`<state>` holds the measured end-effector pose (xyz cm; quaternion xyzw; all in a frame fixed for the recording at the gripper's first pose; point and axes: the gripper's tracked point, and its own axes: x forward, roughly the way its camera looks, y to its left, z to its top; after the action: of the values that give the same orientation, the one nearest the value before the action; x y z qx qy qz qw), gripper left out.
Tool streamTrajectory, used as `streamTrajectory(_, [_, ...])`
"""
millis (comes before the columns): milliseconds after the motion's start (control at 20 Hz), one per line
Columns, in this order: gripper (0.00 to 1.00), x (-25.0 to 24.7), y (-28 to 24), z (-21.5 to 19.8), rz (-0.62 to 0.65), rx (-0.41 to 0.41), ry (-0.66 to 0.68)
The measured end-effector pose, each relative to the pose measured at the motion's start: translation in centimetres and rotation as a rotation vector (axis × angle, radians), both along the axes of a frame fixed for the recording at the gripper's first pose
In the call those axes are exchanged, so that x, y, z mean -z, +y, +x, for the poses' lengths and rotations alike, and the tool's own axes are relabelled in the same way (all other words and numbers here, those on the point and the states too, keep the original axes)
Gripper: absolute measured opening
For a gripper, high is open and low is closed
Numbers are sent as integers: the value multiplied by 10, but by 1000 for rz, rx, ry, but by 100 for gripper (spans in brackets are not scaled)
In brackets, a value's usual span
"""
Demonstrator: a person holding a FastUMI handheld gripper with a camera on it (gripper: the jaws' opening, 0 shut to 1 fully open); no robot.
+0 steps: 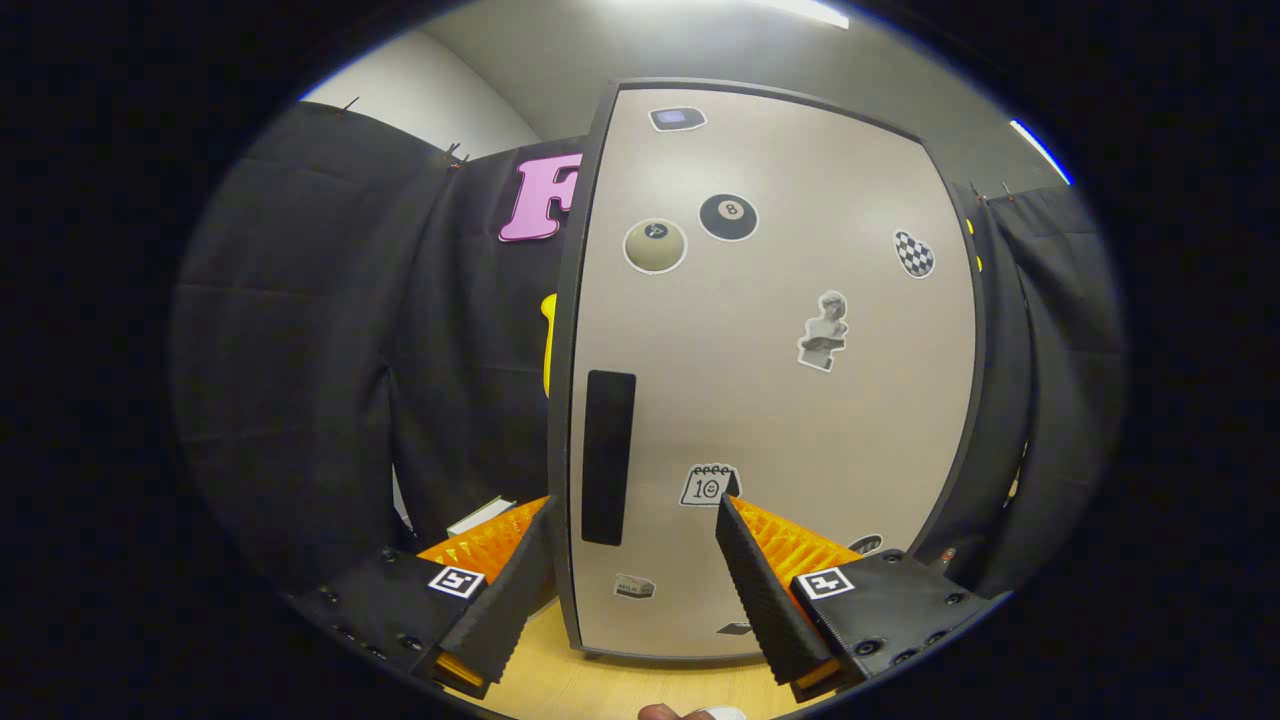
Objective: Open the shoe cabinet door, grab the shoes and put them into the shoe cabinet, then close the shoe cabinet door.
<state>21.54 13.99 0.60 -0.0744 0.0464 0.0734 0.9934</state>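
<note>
The tongs (640,510) gape wide before the shut cabinet door (770,380) — the left finger beside its left edge, near the dark handle (608,457).

- Bright, even light falls from white ceiling strip lamps (805,10) at twelve and two o'clock.
- Fisheye bends the flat beige sticker-covered cabinet door (770,400).
- Focus stays sharp.

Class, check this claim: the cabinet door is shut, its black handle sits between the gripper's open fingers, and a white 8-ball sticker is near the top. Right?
One detail is wrong: the gripper view shows the 8-ball sticker is black. The cabinet door is shut, and its black handle sits between the open fingers of the gripper.
</note>
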Motion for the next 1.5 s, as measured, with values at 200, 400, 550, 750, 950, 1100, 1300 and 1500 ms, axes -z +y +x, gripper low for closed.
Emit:
streamTrajectory(200, [97,1,6,30,10,23,-5])
streamTrajectory(400, [97,6,4,57,26,58,7])
streamTrajectory(550, [97,11,7,66,45,63,28])
streamTrajectory(750, [68,17,22,69,78,32,56])
streamTrajectory(950, [37,17,27,68,64,44,70])
streamTrajectory(1100, [34,18,27,68,103,57,91])
streamTrajectory(1300, [16,16,29,68,98,37,94])
streamTrajectory(1500, [10,18,28,60,79,-11,103])
